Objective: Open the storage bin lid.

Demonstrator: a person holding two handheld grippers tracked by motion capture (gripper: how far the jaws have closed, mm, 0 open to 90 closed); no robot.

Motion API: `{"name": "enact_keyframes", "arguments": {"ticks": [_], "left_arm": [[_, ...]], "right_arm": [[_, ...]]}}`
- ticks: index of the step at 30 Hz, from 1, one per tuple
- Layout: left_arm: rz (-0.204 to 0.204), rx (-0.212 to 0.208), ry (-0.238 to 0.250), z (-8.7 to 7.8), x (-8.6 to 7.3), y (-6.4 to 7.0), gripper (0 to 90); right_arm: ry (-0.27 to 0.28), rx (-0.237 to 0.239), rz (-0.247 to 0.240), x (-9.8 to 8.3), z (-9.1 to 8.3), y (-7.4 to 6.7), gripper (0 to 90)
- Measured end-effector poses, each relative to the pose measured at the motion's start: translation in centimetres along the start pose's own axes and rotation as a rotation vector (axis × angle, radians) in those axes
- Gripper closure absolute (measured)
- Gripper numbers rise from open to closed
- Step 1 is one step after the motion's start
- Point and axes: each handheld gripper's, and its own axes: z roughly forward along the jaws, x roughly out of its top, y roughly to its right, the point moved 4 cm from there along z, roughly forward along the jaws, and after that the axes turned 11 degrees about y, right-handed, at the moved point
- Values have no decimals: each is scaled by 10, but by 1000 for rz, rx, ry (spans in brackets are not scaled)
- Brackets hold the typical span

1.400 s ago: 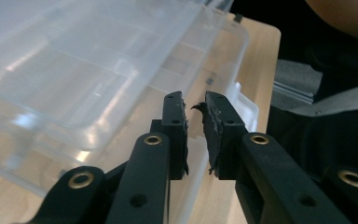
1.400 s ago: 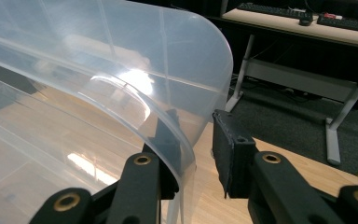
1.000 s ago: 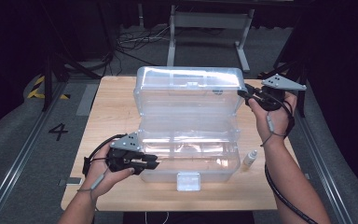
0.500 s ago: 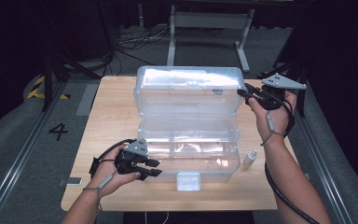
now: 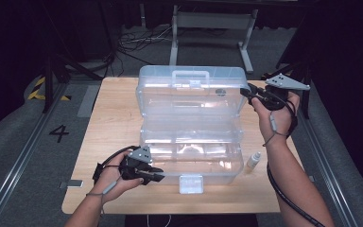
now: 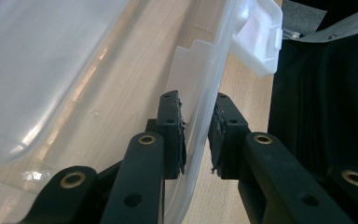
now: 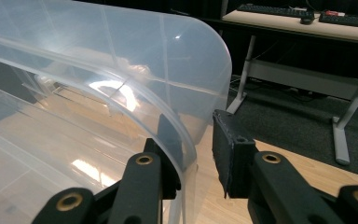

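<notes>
1. The clear plastic storage box (image 5: 191, 142) sits in the middle of the light wooden table (image 5: 113, 118), its lid (image 5: 191, 92) swung open and standing up at the far side, with a carrying handle (image 5: 189, 75) on top.
2. A white latch (image 5: 191, 183) hangs at the middle of the box's near wall, close to the table's near edge.
3. The left gripper (image 5: 152, 176) is at the box's near left corner. In the left gripper view its jaws straddle the box's front wall (image 6: 200, 107), one inside and one outside. They have just been closing, and a thin gap remains between each pad and the plastic, so they are narrow but not clamped.
4. The same view shows the latch (image 6: 260, 39) further along that wall.
5. The right gripper (image 5: 244, 92) is at the right end of the raised lid. In the right gripper view the lid's rounded corner (image 7: 186, 135) runs between the jaws; the inner pad sits against the plastic and the outer pad stands a little off it. Whether it truly pinches the lid I cannot tell.
6. A small clear spray bottle (image 5: 252, 161) stands on the table just beside the box's right end, near the person's right forearm (image 5: 288, 175).
</notes>
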Motion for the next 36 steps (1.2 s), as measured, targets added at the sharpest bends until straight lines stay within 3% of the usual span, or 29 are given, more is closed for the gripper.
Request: {"name": "enact_keyframes", "arguments": {"ticks": [4, 17, 19, 22, 36], "left_arm": [[-20, -14, 7, 0, -2, -2, 760], [-16, -11, 2, 1, -2, -2, 760], [-17, -10, 1, 1, -2, -2, 760], [-15, -8, -2, 1, -2, -2, 760], [-12, -5, 4, 1, -2, -1, 760]], "right_arm": [[7, -5, -1, 0, 2, 0, 730], [32, -36, -1, 0, 9, 2, 767], [53, -38, -16, 1, 8, 4, 805], [35, -64, -61, 3, 11, 5, 836], [64, -86, -17, -1, 25, 10, 860]]}}
